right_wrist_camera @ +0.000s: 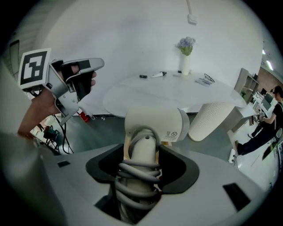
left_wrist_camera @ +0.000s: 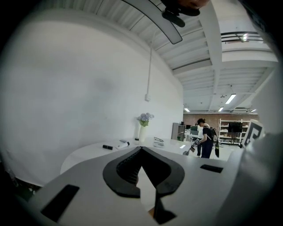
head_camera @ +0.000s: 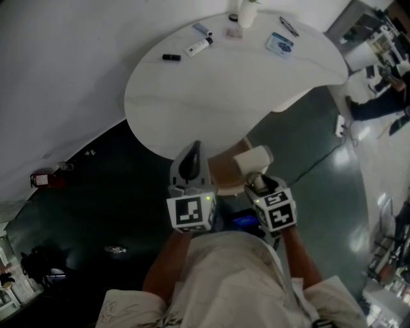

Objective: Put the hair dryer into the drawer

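Hovering right hand-held gripper [right_wrist_camera: 142, 162] clamps the cord-wrapped hair dryer [right_wrist_camera: 152, 126].

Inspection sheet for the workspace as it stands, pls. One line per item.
Surface: white table, mostly bare in the middle.
Job's things: hair dryer held off the table; tan compartment at the table's near edge, probably the open drawer.
Clutter: vase, white tube, small black item and card along the far edge.
Grippers: left gripper shut, empty; right gripper shut on the dryer's handle.
Cables: cord wound round the handle; floor cable beside the table.
Surroundings: person far off; red object on the floor.
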